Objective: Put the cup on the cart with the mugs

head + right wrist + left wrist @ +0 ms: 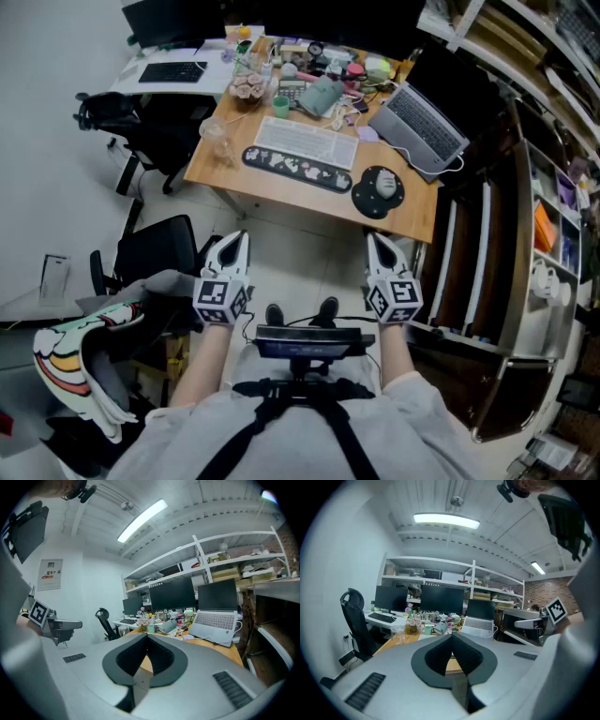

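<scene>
Low in the centre of the head view, both bare forearms reach forward from the body side by side, each holding its tool level with the tips aimed at the desk. The left gripper (238, 238) has its jaws pressed together with nothing between them. The right gripper (373, 238) is likewise closed and empty. Past a strip of floor stands the wooden desk (419, 204), with a keyboard (305, 142) and a laptop (419, 125) on it. The clear cup (215, 133) stands upright at the desk's left edge, upper left of centre, well apart from both tools. At the right edge of the frame, white mugs (542, 279) sit on the cart (518, 244).
</scene>
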Demonstrator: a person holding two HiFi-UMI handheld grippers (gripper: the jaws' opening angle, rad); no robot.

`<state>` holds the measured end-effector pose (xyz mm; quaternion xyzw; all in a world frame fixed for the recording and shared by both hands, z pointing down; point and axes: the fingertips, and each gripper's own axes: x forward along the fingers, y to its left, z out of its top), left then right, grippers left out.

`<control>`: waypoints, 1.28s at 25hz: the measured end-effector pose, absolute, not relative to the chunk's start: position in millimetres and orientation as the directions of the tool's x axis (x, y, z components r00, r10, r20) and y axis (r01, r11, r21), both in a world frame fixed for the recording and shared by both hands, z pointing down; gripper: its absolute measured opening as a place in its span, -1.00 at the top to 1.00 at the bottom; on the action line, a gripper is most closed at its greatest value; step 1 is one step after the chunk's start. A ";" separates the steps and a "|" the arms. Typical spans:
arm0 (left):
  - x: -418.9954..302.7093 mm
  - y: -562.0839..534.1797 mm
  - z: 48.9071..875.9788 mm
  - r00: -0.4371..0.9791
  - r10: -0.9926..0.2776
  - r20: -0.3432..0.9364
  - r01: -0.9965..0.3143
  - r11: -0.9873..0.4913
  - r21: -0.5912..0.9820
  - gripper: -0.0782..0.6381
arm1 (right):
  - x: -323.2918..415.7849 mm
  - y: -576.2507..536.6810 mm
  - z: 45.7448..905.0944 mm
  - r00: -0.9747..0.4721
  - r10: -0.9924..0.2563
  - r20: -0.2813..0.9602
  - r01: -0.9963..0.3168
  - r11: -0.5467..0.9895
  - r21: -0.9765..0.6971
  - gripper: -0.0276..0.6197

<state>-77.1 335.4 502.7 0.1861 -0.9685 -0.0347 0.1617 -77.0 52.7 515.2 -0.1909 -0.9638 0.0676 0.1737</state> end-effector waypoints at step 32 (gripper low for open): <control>-233.9 303.9 478.3 -0.831 -0.469 0.299 -0.488 0.873 0.014 0.77 | -205.5 94.6 505.4 -0.824 0.477 0.305 0.440 0.879 -0.183 0.89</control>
